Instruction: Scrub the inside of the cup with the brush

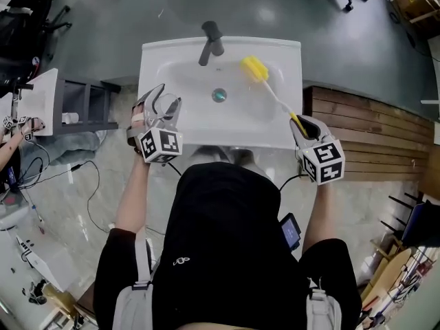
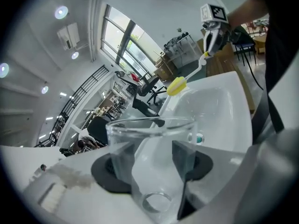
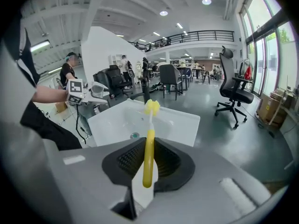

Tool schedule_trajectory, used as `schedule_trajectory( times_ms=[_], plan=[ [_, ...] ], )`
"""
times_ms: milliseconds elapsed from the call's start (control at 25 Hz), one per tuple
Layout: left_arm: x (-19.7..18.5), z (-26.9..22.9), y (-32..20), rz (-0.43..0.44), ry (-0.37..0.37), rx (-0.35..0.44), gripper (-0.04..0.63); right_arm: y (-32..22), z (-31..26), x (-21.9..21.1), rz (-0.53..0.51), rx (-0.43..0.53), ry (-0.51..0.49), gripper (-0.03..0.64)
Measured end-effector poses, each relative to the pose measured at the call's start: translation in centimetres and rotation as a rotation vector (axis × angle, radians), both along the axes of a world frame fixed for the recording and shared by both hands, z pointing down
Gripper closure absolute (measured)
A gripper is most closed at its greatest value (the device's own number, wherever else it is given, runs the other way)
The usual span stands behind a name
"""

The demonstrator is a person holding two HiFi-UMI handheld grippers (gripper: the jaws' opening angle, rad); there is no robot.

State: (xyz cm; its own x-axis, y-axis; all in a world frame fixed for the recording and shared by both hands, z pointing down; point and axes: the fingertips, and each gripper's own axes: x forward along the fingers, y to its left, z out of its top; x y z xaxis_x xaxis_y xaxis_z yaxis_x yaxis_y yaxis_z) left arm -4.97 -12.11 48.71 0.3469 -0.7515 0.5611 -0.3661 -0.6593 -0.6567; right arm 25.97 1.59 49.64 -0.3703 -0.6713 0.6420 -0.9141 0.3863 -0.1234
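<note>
My left jaws grip the glass cup (image 2: 154, 129); my right jaws are closed on the brush (image 3: 149, 148); both are over the sink (image 1: 155, 60).

The cup is clear, rigid and smooth, so I judge it slick when wet and breakable. My left gripper (image 2: 152, 158) clamps its outer wall from both sides at the sink's left front edge, which seems the safest hold. The brush looks light, with a thin stem likely to flex and a soft yellow foam head. My right gripper (image 3: 148, 158) pinches its yellow handle end, and the head hangs near the tap (image 1: 212, 41), well apart from the cup.
</note>
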Motion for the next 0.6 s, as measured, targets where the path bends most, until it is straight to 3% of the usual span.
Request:
schedule_trajectory(
  times_ms=[600],
  plan=[
    [0.4, -0.2, 0.3, -0.102, 0.186, -0.057, 0.321, -2.0, 4.6, 4.4, 0.340, -0.035, 0.066, 0.563]
  ],
)
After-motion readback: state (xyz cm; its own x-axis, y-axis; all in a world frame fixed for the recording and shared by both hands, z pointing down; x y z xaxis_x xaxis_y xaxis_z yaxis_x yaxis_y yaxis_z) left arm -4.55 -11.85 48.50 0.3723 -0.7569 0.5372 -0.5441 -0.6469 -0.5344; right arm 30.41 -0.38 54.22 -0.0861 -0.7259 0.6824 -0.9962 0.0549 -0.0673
